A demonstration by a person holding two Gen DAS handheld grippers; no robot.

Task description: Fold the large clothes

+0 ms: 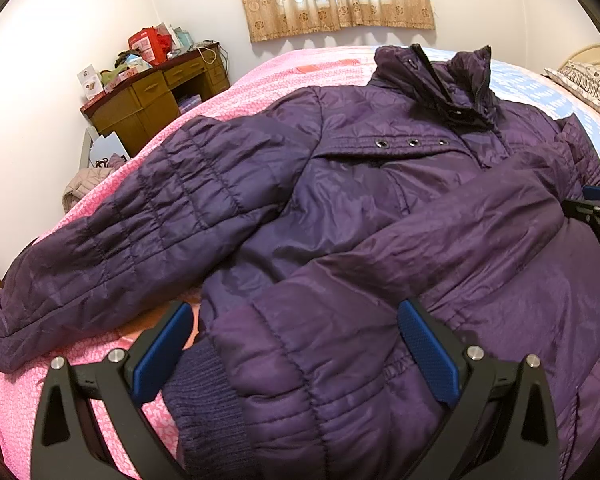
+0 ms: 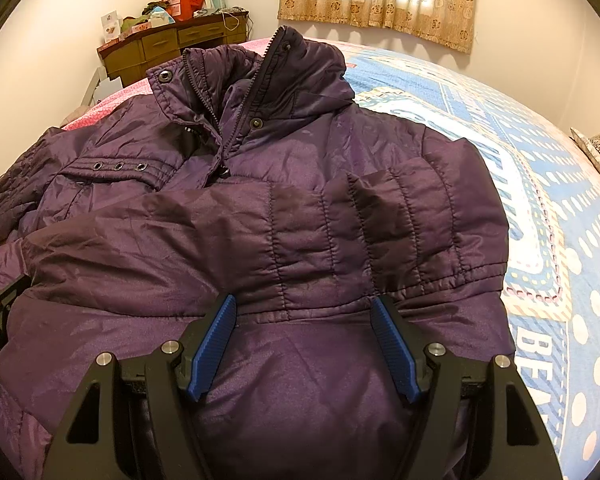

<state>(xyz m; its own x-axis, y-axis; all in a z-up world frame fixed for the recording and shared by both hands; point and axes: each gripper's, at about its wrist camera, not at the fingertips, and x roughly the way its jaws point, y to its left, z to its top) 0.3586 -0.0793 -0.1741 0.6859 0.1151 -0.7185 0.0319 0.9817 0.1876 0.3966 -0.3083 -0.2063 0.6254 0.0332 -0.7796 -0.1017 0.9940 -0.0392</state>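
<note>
While over jacket (image 2: 300,200), grippers downtilted, agape

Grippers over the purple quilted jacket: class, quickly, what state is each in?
Left gripper: open, straddling the purple quilted jacket's sleeve cuff.
Right gripper: open, holding nothing.

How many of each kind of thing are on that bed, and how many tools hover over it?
Purple jacket: 1
Bedspreads: 2, pink and blue
Pillow: 1
Handheld grippers: 2, left and right
Total: 6
</note>
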